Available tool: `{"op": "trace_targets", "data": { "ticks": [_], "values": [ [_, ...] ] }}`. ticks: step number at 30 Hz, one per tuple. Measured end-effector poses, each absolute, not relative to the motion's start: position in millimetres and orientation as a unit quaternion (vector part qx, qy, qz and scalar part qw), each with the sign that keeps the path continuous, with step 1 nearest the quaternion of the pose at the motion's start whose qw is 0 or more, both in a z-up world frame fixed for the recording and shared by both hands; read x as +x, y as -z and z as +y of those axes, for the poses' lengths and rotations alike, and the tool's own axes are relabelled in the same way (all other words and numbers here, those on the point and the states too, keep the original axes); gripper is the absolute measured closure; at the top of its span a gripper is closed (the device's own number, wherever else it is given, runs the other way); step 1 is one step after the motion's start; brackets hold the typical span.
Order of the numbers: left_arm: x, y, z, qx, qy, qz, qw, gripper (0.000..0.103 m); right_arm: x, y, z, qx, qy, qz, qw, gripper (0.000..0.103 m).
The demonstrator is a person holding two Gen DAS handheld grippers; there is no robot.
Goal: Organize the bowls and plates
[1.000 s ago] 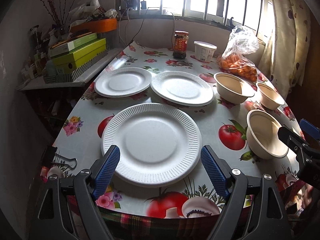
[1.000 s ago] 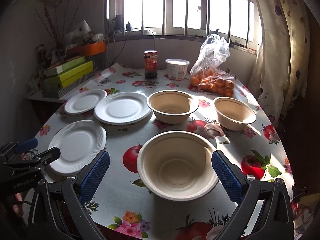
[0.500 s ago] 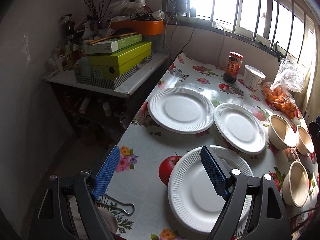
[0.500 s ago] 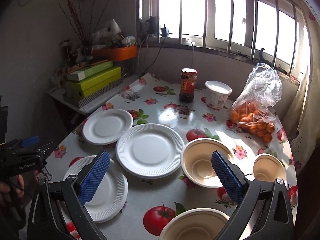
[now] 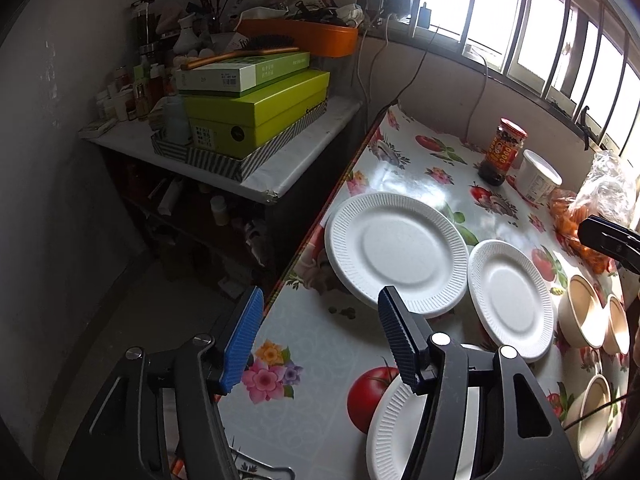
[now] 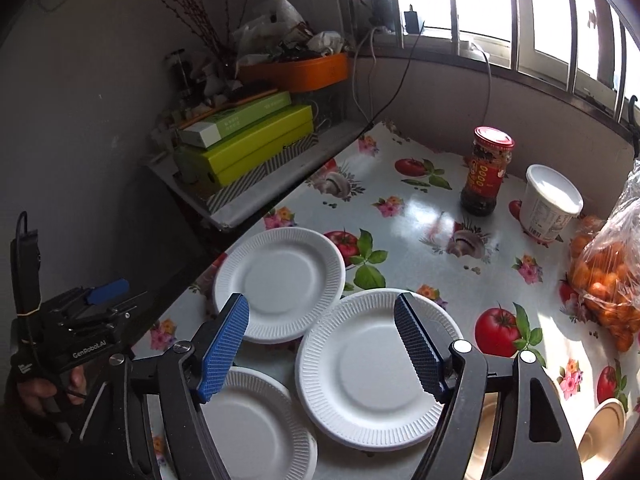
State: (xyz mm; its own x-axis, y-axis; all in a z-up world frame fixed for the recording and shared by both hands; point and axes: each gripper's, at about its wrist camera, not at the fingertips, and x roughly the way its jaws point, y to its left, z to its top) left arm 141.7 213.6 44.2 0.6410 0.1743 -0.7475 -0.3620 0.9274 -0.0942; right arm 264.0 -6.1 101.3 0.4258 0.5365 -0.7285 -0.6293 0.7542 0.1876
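Lighting: daylight from barred window (image 6: 520, 12), blown out white; glare patch on glossy tablecloth (image 6: 424, 208). Left wall (image 5: 60, 160) dim. Strong fisheye bending (corners vignetted black). Focus sharp.

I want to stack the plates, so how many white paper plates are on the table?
3. One sits at the table's left edge, one beside it toward the middle, one nearest the camera, partly behind the gripper.

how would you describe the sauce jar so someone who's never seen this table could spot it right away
Start at the barred window and look down to the far end of the table with the tomato-print cloth. There the sauce jar stands upright, just left of a white lidded tub. It is the only glass jar there: dark contents, a red lid and a red and yellow label.
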Motion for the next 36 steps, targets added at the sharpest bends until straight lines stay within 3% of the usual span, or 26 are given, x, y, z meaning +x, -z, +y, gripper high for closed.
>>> {"op": "trace_targets", "data": {
  "ticks": [4,9,16,21,24,26,29,34,36],
  "values": [
    [160.4,-38.7,222.4,-0.120,-0.144,0.409,0.893,0.042,296.5,-85.5,21.4,-0.064,-0.354,0.437,0.825,0.033],
    [184.7,-17.7,233.0,-0.147,-0.121,0.449,0.873,0.042,333.0,-50.6,39.8,-0.062,-0.344,0.482,0.804,0.034],
    [202.9,-1.3,235.8,-0.166,-0.112,0.459,0.866,0.042,360.6,-10.6,55.0,-0.068,-0.329,0.516,0.788,0.049],
    [212.2,8.2,237.4,-0.188,-0.097,0.470,0.857,0.043,375.0,5.1,56.8,-0.050,-0.317,0.534,0.783,0.053],
    [216.6,11.0,236.6,-0.188,-0.101,0.475,0.854,0.054,379.7,12.3,58.2,-0.043,-0.318,0.544,0.775,0.061],
    [219.5,13.9,236.7,-0.189,-0.100,0.480,0.851,0.056,381.7,16.2,58.4,-0.033,-0.320,0.550,0.770,0.061],
    [222.8,19.0,236.9,-0.196,-0.096,0.485,0.847,0.071,384.2,19.8,58.6,-0.020,-0.321,0.555,0.767,0.065],
    [224.3,25.2,237.4,-0.213,-0.090,0.487,0.843,0.074,384.3,23.5,59.4,-0.016,-0.324,0.558,0.764,0.072],
    [224.8,26.3,237.6,-0.215,-0.087,0.487,0.842,0.082,383.7,24.0,59.5,-0.016,-0.326,0.558,0.763,0.079]
  ]
}}
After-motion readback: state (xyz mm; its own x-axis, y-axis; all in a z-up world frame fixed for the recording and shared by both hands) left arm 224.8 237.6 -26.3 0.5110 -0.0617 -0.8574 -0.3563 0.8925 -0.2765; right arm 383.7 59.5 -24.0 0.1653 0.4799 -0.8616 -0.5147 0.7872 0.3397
